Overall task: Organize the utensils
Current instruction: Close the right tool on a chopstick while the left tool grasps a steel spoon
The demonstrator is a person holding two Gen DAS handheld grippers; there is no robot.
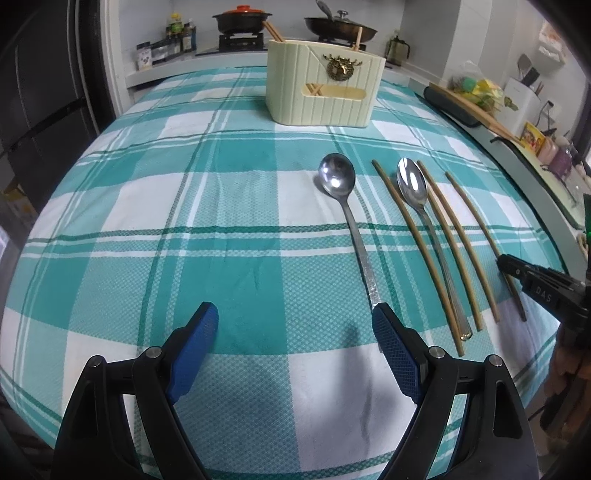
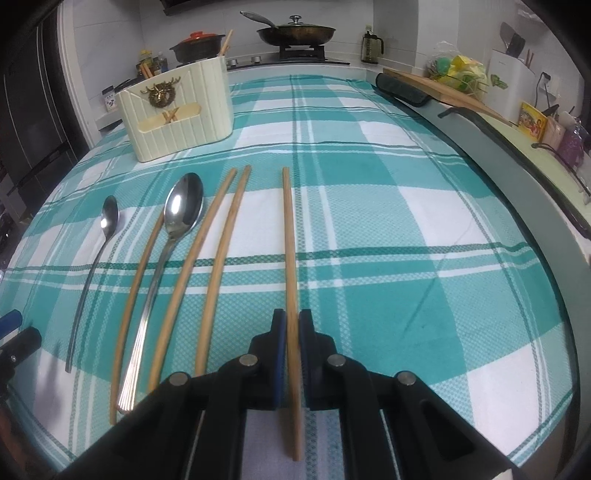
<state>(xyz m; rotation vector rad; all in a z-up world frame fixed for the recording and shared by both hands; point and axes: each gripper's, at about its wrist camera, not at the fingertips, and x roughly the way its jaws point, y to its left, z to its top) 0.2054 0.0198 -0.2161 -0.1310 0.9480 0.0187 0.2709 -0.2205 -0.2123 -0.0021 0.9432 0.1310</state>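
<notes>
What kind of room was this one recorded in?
Most likely a home kitchen. Behind the checked tablecloth is a gas stove carrying a lidded frying pan and a red-lidded clay pot, with seasoning bottles beside it. A cream utensil holder stands on the table.

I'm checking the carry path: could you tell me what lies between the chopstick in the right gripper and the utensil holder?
Only bare checked cloth between the held chopstick and the holder, per the right wrist view.
</notes>
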